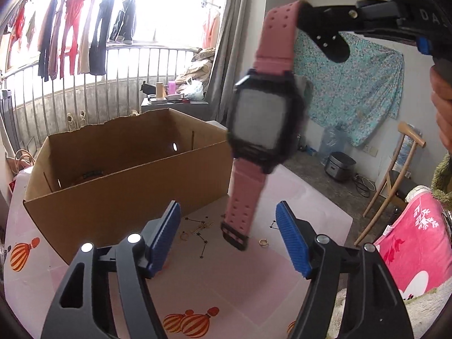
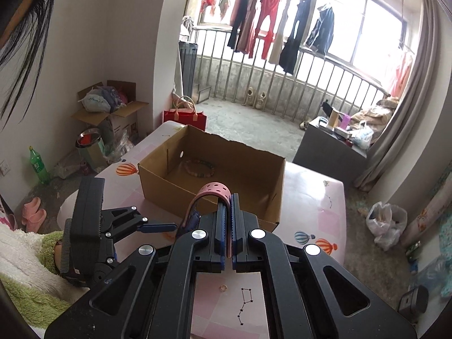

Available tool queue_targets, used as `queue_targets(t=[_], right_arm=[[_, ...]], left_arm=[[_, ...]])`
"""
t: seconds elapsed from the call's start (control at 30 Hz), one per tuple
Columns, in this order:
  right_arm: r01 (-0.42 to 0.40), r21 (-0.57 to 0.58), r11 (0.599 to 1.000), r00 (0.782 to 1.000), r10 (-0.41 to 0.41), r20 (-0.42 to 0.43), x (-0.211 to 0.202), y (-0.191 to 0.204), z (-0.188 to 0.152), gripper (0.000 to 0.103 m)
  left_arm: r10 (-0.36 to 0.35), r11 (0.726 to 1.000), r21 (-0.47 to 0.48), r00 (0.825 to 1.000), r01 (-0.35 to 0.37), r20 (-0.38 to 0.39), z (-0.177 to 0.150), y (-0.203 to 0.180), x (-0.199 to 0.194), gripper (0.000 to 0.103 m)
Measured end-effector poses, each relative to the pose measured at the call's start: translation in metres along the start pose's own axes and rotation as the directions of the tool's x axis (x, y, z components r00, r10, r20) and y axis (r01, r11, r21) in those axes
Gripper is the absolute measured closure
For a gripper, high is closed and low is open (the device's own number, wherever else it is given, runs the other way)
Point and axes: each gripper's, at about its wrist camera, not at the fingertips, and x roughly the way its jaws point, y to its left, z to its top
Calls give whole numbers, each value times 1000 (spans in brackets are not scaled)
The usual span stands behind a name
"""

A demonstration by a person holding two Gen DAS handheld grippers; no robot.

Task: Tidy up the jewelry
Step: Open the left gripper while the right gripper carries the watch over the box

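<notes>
While right tongs point(image 2: 228, 226) clamp pink strap, watch point(image 1: 264, 130) hangs long axis vertical, above worktop point(image 2: 316, 203), just right of cardboard box point(image 1: 124, 175). Left tongs point(image 1: 227, 236) spread wide, gripping nothing; buckle end dangles between pads without contact. Right hand nearer box. Bead bracelet point(image 2: 200, 167) already inside. Ring point(image 1: 263, 242), small gold pieces lie below watch. Box near wall stands between watch and interior.
</notes>
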Motion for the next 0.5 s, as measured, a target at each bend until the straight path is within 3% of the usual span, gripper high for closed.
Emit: queue_targets(t=[0.17, 0.27, 0.33, 0.43, 0.5], right_arm=[[38, -42, 998, 999, -38, -3, -7, 10, 4, 102], [56, -41, 998, 998, -57, -10, -8, 11, 3, 102], [61, -31, 998, 998, -62, -13, -7, 8, 2, 102], [69, -15, 997, 998, -70, -12, -6, 4, 1, 102], [75, -12, 997, 997, -75, -14, -4, 0, 1, 102]], left_arm=[[-57, 998, -12, 998, 57, 6, -9, -6, 0, 39], [-91, 996, -15, 996, 91, -4, -12, -8, -1, 58], [-105, 994, -30, 994, 104, -10, -13, -6, 0, 80], [-100, 993, -56, 995, 99, -18, -14, 2, 0, 98], [-89, 994, -64, 996, 88, -15, -13, 6, -1, 98]])
